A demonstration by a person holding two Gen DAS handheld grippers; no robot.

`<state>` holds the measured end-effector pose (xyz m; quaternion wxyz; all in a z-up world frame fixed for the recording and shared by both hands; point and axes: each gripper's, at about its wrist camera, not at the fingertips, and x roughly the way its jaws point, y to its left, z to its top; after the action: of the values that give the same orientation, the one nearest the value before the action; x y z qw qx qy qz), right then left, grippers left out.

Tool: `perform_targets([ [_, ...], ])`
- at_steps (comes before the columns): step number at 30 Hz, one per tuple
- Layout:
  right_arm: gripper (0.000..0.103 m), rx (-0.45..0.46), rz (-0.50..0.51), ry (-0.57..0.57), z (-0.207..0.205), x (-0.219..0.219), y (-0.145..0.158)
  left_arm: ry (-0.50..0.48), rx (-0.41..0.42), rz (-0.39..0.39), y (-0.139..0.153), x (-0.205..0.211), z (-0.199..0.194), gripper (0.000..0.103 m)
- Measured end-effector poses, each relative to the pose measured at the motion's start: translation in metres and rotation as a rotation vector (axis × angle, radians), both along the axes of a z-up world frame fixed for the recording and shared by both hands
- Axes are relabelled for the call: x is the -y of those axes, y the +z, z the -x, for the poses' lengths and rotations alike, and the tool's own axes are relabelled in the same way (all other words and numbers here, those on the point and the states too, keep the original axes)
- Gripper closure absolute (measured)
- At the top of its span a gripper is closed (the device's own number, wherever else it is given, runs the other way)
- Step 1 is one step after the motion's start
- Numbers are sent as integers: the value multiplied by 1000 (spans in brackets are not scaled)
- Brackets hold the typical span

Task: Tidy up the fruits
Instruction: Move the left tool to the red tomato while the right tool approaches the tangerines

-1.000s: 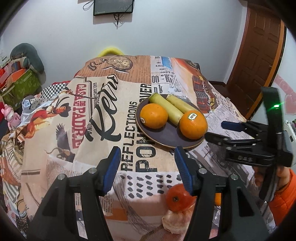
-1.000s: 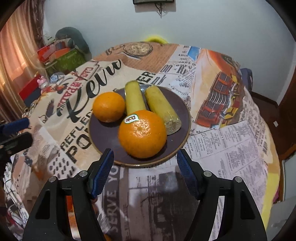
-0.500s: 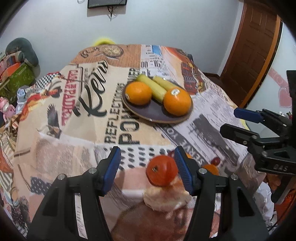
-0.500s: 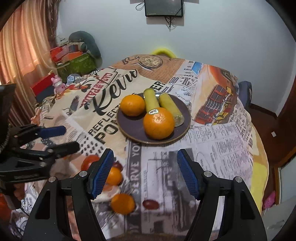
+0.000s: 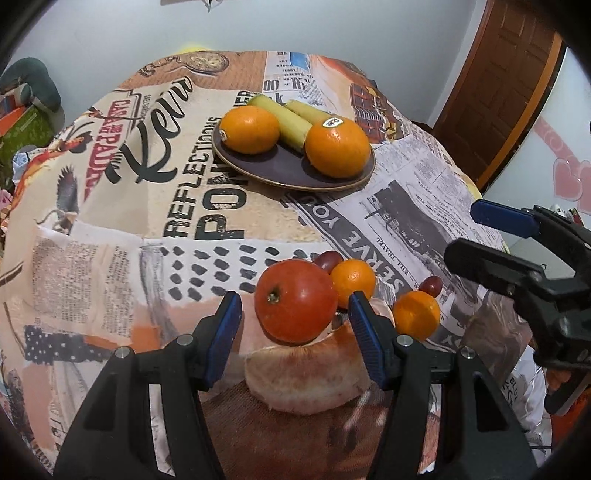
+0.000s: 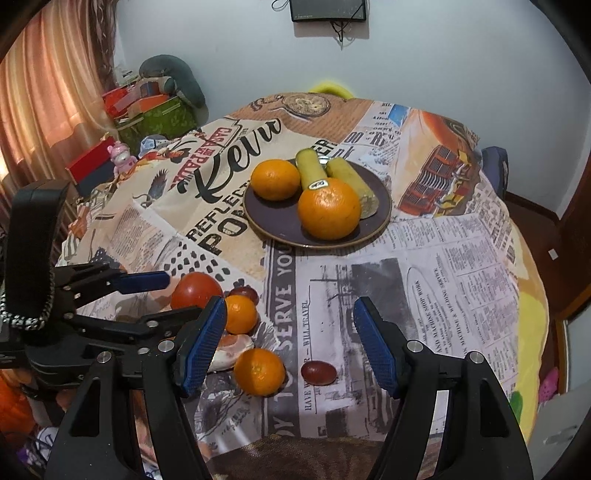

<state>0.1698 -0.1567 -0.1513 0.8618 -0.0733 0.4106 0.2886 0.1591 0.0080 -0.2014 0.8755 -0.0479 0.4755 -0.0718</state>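
Note:
A red tomato lies near the table's front edge, on a pale peach-coloured fruit piece. My left gripper stands open around the tomato, and its pads do not press on it. Beside the tomato lie two small oranges and two dark red grapes. Further back, a dark plate holds two big oranges and two yellow-green sticks. My right gripper hangs open and empty over the cloth, right of the loose fruit.
A printed newspaper-pattern cloth covers the round table and drops off at the edges. A wooden door stands to the right. Boxes and toys pile up by the curtain at the left. A dark screen hangs on the far wall.
My left gripper has come down and back toward the table's front edge, so the tomato now sits between its fingers. My right gripper has drawn back from the plate, bringing the loose fruit into its view.

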Motion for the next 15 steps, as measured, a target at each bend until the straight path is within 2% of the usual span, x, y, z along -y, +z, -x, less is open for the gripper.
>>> perform_targets([
  [4, 40, -13, -9, 6, 0, 0, -3, -2, -13, 14, -8, 0, -5, 47],
  [6, 50, -30, -16, 19, -2, -1, -5, -1, -21, 48, -11, -2, -6, 51],
  [9, 57, -61, -21, 43, -5, -6, -10, 0, -18, 55, -10, -5, -6, 56],
  [12, 57, -78, -19, 59, -5, -13, -15, 4, -17, 63, -9, -8, -4, 57],
  [15, 57, -88, -15, 83, -4, -22, -20, 28, 3, 31, -3, -13, 2, 57],
])
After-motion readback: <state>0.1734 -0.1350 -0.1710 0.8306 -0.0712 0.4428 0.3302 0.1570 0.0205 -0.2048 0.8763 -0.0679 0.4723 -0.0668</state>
